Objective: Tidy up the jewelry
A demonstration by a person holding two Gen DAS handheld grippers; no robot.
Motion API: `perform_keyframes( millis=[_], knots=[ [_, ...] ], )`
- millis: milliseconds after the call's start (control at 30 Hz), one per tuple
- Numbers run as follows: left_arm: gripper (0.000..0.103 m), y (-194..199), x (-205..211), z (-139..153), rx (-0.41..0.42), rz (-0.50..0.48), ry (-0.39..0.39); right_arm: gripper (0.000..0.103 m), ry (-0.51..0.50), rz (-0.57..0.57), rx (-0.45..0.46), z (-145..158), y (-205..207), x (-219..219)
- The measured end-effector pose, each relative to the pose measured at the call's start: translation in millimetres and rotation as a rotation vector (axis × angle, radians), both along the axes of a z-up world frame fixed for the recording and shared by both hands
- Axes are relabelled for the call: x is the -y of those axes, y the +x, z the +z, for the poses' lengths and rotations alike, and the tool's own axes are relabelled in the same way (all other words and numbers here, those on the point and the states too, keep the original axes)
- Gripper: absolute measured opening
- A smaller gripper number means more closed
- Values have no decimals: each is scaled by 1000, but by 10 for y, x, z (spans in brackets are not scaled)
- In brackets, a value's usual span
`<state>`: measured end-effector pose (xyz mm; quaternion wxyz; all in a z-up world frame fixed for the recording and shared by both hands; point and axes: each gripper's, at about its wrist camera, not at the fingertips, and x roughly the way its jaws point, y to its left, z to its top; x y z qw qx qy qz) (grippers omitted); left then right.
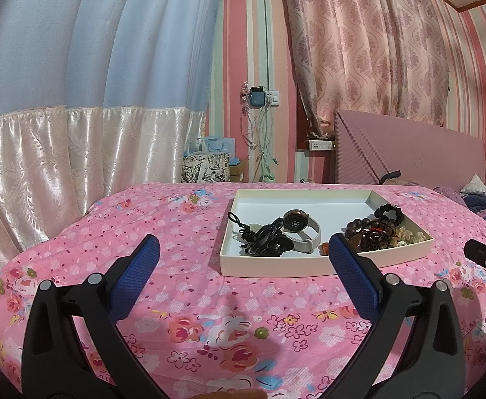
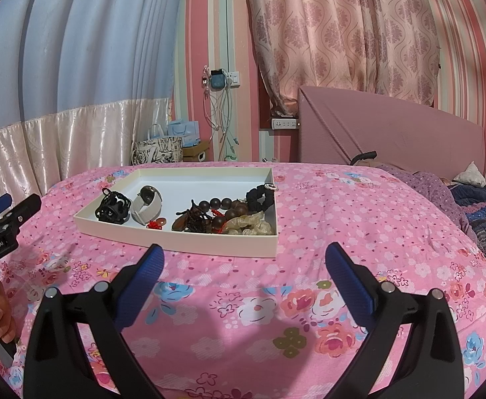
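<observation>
A shallow white tray (image 1: 276,267) (image 2: 183,239) lies on the pink floral bed cover. In it lie a black corded piece (image 1: 264,241) (image 2: 113,209), a watch with a white strap (image 1: 301,229) (image 2: 146,204), dark wooden bead bracelets (image 1: 374,232) (image 2: 219,214), a black beaded band (image 1: 387,212) (image 2: 259,198) and pale translucent pieces (image 2: 253,226). My left gripper (image 1: 243,252) is open and empty, just short of the tray's near edge. My right gripper (image 2: 243,259) is open and empty, near the tray's near right corner.
The bed cover (image 1: 183,299) slopes off at the left toward a satin curtain (image 1: 43,173). A pink headboard (image 2: 392,133) and a crumpled blanket (image 2: 482,206) lie to the right. Bags (image 2: 158,151) stand on the floor behind the bed.
</observation>
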<state>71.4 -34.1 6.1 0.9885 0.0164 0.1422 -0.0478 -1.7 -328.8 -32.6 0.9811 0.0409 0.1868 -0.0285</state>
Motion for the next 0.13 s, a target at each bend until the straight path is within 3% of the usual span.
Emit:
perform_keyframes(
  millis=[133],
  knots=[
    [100, -18, -11, 25, -1, 7, -7, 97, 0, 0, -1, -1, 3, 2]
  ],
)
